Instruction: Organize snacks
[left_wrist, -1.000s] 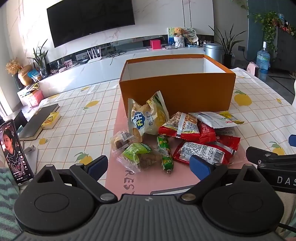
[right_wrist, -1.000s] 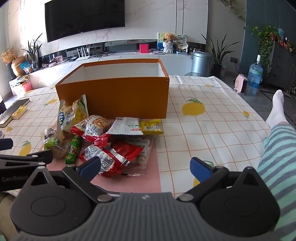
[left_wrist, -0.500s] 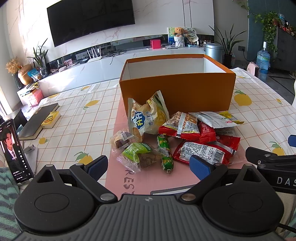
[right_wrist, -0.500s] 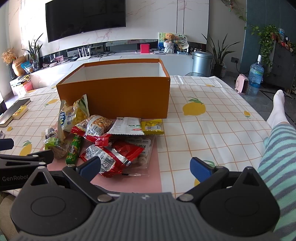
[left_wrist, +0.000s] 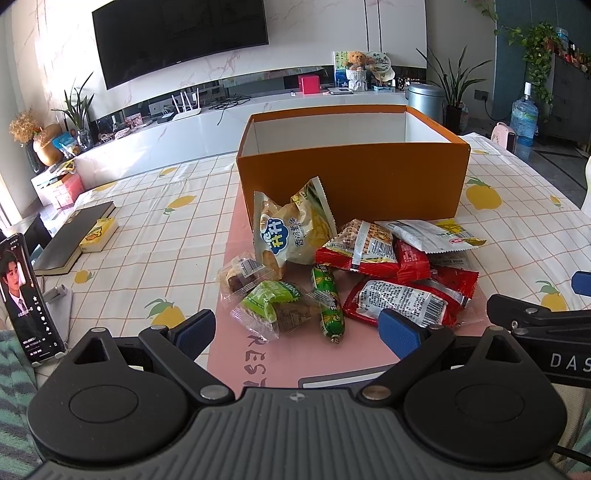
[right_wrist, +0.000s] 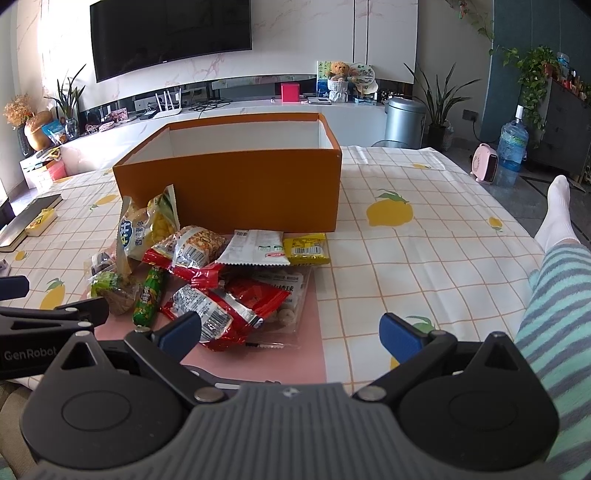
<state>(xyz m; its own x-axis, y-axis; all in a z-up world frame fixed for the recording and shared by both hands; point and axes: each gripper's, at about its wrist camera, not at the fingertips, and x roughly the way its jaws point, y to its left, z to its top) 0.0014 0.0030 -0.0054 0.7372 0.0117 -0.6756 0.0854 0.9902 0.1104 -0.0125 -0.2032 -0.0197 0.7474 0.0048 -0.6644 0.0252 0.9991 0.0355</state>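
Observation:
An open orange box (left_wrist: 354, 177) stands on the table, also in the right wrist view (right_wrist: 236, 184). In front of it lies a pile of snacks: a yellow chip bag (left_wrist: 291, 232), red packets (left_wrist: 406, 295), a green sausage stick (left_wrist: 328, 299), a green-wrapped snack (left_wrist: 273, 306), a white packet (left_wrist: 424, 234). The pile shows in the right wrist view too, with red packets (right_wrist: 225, 306). My left gripper (left_wrist: 297, 328) is open and empty, just short of the pile. My right gripper (right_wrist: 290, 332) is open and empty, right of the pile.
A phone on a stand (left_wrist: 27, 295) and a black book (left_wrist: 74, 232) with a yellow box (left_wrist: 98, 240) lie at the left. A pink mat (left_wrist: 280, 354) lies under the snacks. A person's striped leg (right_wrist: 554, 314) is at the right table edge.
Nothing has visibly moved apart from a very slight forward shift of the right gripper's view; both grippers stay open.

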